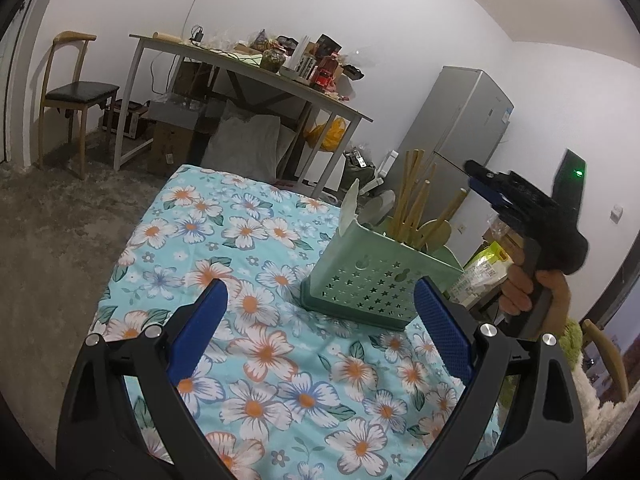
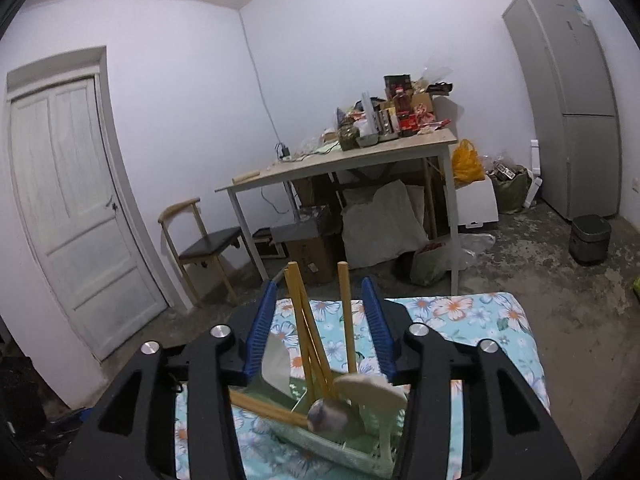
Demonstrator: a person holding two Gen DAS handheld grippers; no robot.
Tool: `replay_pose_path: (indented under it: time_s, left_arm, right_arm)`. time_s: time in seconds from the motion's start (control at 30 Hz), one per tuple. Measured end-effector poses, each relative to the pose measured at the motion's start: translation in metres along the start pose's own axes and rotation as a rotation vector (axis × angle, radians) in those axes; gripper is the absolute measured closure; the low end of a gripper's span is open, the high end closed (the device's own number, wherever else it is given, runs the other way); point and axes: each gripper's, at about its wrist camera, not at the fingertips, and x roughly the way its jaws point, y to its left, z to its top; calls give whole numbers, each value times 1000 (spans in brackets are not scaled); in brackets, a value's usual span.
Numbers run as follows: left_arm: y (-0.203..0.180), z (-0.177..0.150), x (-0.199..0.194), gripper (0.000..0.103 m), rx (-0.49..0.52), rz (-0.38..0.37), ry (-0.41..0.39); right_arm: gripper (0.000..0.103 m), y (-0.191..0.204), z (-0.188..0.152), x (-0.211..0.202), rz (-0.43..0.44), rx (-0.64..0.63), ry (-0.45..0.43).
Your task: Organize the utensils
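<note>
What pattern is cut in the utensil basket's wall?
Small star-shaped holes in the pale green plastic basket; left wrist view.

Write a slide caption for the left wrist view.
Open left gripper hovers over floral cloth before green utensil basket; right gripper held above it.

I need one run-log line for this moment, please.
left gripper: open, empty, low over flowered cloth | right gripper: open, above green basket | wooden utensils: standing in basket

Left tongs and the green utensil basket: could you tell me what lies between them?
Only bare floral cloth lies between the open left tongs and the basket, per the left wrist view.
</note>
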Motion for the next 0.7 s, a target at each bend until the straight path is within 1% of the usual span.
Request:
replay_pose_path:
  time_s: [0.1, 0.17, 0.3, 0.33, 0.37, 0.4, 0.47, 0.53, 0.6, 0.7]
  left_arm:
    - [-3, -1, -4, 13, 13, 8, -6]
    - [-8, -1, -7, 13, 27, 27, -11]
    - [-20, -2, -12, 12, 71, 87, -18]
    - [-24, -2, -12, 11, 86, 116, -19]
    - [-28, -2, -13, 10, 103, 146, -20]
    - [-33, -2, -13, 10, 120, 172, -22]
    - [-40, -2, -13, 9, 152, 223, -24]
    - [-47, -3, -12, 9, 179, 278, -18]
    - [-54, -6, -11, 8, 201, 349, -15]
    - [-60, -8, -9, 8, 223, 407, 14]
  right_arm:
    - [49, 0, -8, -24, -5, 24, -6]
    - [39, 2, -15, -40, -17, 34, -1]
    - [29, 11, -37, -65, -51, 22, 41]
    - [26, 16, -43, -71, -71, 11, 60]
    - [22, 19, -48, -74, -92, 2, 73]
    - [20, 22, -52, -78, -117, -13, 87]
    - [12, 27, -60, -85, -158, -28, 100]
    - [7, 31, -67, -90, -213, -30, 108]
    - [6, 35, -74, -92, -298, -40, 124]
    - [6, 43, -88, -89, -432, -83, 164]
